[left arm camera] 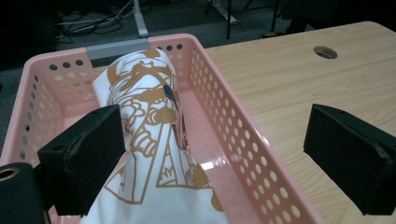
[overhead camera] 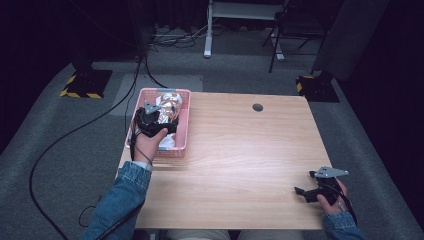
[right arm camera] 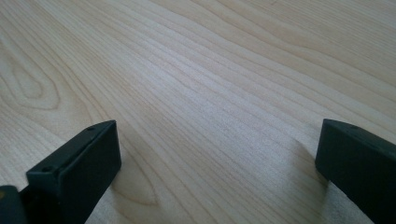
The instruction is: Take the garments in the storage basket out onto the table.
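Nothing was lifted yet: my left gripper (left arm camera: 210, 158) hung wide open and empty over the pink basket (left arm camera: 243, 140), the printed cloth (left arm camera: 149, 121) lying inside, while my right gripper (right arm camera: 215, 172) rested open, empty, on the table (right arm camera: 210, 70).

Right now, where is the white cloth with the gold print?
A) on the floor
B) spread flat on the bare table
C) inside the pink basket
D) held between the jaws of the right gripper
C: the left gripper view shows the cloth lying inside the pink basket.
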Tool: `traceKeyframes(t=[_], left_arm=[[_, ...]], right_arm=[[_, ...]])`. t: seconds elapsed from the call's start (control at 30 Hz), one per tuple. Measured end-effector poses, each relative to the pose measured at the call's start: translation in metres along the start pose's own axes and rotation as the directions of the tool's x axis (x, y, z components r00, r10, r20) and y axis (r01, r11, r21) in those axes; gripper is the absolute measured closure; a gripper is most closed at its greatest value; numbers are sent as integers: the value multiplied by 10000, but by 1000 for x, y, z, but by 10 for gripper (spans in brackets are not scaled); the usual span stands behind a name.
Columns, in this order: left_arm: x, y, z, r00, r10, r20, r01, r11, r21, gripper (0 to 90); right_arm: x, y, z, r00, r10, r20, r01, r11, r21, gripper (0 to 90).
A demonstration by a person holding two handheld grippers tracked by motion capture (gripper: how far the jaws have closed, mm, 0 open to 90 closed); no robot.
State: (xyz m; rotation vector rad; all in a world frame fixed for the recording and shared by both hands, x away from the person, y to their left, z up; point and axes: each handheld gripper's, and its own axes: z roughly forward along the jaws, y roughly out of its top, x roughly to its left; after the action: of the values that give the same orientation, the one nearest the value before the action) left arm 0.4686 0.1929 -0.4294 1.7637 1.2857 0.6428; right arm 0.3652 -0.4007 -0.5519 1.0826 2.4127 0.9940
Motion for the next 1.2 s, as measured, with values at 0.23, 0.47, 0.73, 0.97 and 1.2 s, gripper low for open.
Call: traceKeyframes(t=[0.23, 0.47, 0.73, 0.97, 1.2], left_arm=[[1, 5, 10, 10000, 9, 22, -9, 10000, 23, 46], [4, 9, 23, 9999, -32, -101, 31, 10000, -74, 45], [11, 11, 40, 9991, -121, -404, 122, 9999, 22, 45], [18, 8, 52, 9984, -148, -538, 162, 9995, 257, 45], [25, 5, 63, 9979, -188, -619, 221, 9983, 538, 45]], right_arm=[[0, 0, 0, 10000, 20, 19, -20, 10000, 0, 1], [0, 0, 0, 10000, 45, 33, -45, 10000, -9, 1], [0, 0, 0, 10000, 40, 35, -40, 10000, -4, 1], [0, 0, 0, 10000, 34, 35, -34, 10000, -6, 1], [0, 0, 0, 10000, 34, 33, -34, 10000, -3, 1]])
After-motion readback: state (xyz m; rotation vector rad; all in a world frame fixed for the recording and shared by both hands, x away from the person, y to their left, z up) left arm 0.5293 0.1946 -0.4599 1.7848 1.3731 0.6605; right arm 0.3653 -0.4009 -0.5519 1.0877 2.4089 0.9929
